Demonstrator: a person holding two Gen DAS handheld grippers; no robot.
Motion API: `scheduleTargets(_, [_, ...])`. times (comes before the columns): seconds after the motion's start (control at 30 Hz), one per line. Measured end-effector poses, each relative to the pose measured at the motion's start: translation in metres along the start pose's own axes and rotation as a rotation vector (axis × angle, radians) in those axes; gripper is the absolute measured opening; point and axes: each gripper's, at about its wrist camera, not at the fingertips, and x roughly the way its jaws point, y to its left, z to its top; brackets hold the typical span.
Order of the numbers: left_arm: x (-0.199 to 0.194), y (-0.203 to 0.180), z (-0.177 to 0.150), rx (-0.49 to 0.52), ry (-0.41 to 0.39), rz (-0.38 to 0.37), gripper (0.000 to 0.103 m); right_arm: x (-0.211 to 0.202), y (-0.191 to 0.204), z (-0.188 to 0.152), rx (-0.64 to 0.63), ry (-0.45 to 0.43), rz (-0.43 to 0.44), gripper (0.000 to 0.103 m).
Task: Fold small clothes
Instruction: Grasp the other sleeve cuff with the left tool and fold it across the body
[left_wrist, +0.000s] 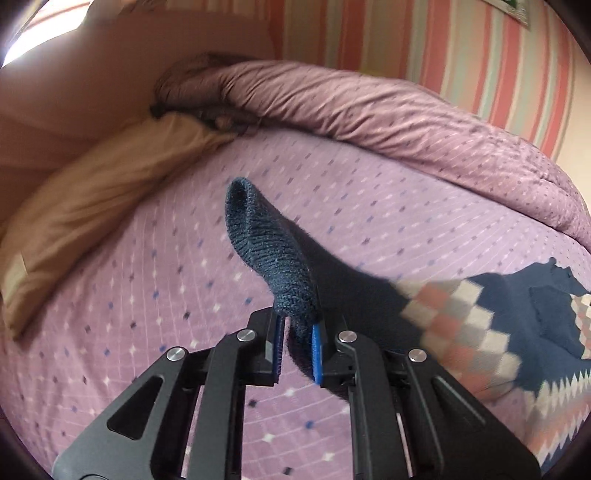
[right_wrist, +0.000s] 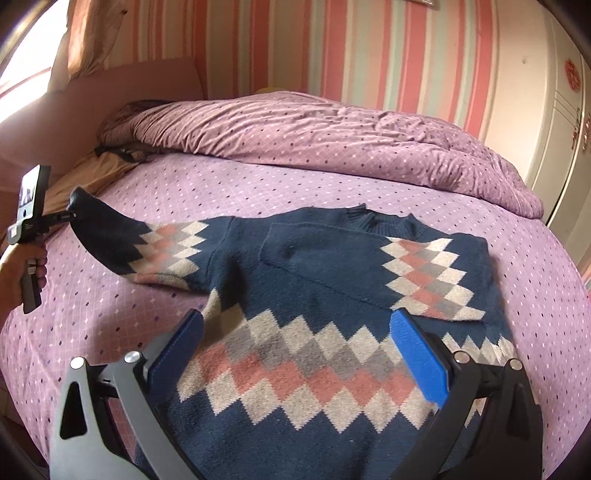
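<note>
The navy argyle sweater (right_wrist: 332, 280) lies flat on the bed (right_wrist: 110, 317), collar toward the far side. One sleeve (right_wrist: 332, 266) is folded across the chest. The other sleeve (right_wrist: 140, 247) extends to the left. The left gripper (left_wrist: 297, 345) has its jaws closed on that sleeve's ribbed cuff (left_wrist: 269, 251), raised off the sheet. The right gripper (right_wrist: 295, 354) hovers over the near hem, jaws wide apart and holding nothing. A rumpled duvet (right_wrist: 332, 136) lies at the far side.

My grippers have black ribbed arms with silver screws (left_wrist: 246, 335) and blue pads (right_wrist: 419, 360); my bare hand (right_wrist: 22, 273) wraps a black handle.
</note>
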Motion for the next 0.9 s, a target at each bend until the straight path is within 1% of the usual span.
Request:
scheduleTargets(0.1, [-0.019,-0.032,0.013,0.05,-0.03,0.008,0.01,-0.004,-0.014,0.002,-0.001,0.0,-0.028,0.101])
scheduleTargets(0.23, [-0.044,-0.084,0.021,0.099,-0.057,-0.007,0.01,-0.011,-0.04,0.012,0.03,-0.02,-0.036,0.101])
scheduleTargets(0.33, [-0.06,-0.121,0.02,0.121,-0.063,-0.024,0.01,-0.015,-0.059,0.017,0.047,-0.022,-0.047,0.101])
scheduleTargets(0.43, [-0.07,-0.164,0.013,0.176,-0.056,-0.045,0.01,-0.018,-0.083,0.02,0.063,-0.008,-0.074,0.101])
scheduleTargets(0.53, [-0.078,-0.207,0.009,0.213,-0.05,-0.063,0.01,-0.028,-0.107,0.025,0.094,-0.033,-0.071,0.101])
scheduleTargets(0.6, [-0.081,-0.24,0.008,0.232,-0.033,-0.09,0.01,-0.032,-0.118,0.026,0.103,-0.044,-0.067,0.101])
scheduleTargets(0.8, [-0.088,-0.319,0.008,0.252,-0.033,-0.112,0.01,-0.04,-0.159,0.021,0.145,-0.043,-0.049,0.101])
scheduleTargets(0.9, [-0.089,-0.365,0.003,0.258,-0.031,-0.136,0.01,-0.041,-0.179,0.018,0.157,-0.047,-0.053,0.101])
